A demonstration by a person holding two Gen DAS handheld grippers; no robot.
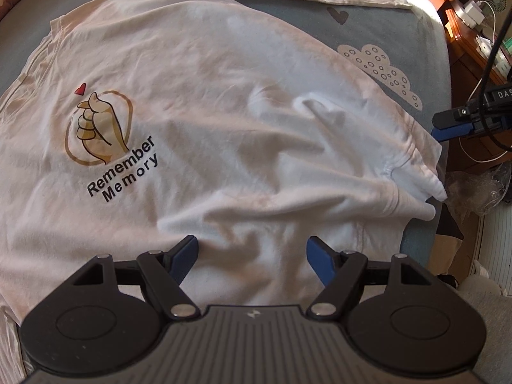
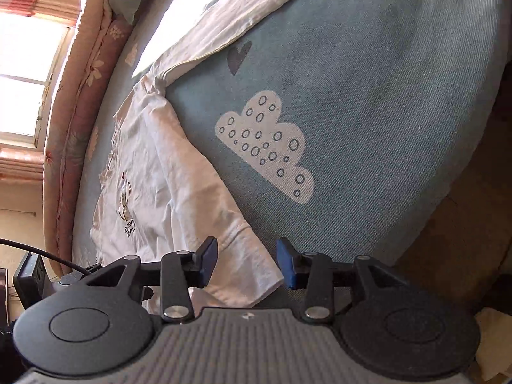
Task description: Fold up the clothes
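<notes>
White T-shirt spread on bed, print side up, sleeve crumpled toward bed edge. Left gripper above wrinkled cloth, jaws wide apart, gripping nothing. Right gripper low at sleeve hem, jaws parted, pads clear of fabric, nothing held. Blue sheet with cloud print bare beside shirt.

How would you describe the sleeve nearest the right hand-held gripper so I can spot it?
Start from the blue-grey bedspread with its white cloud print. The white T-shirt lies beside that cloud. The sleeve is its short flap with a stitched hem, between the open right hand-held gripper fingers; the other sleeve lies far off.
</notes>
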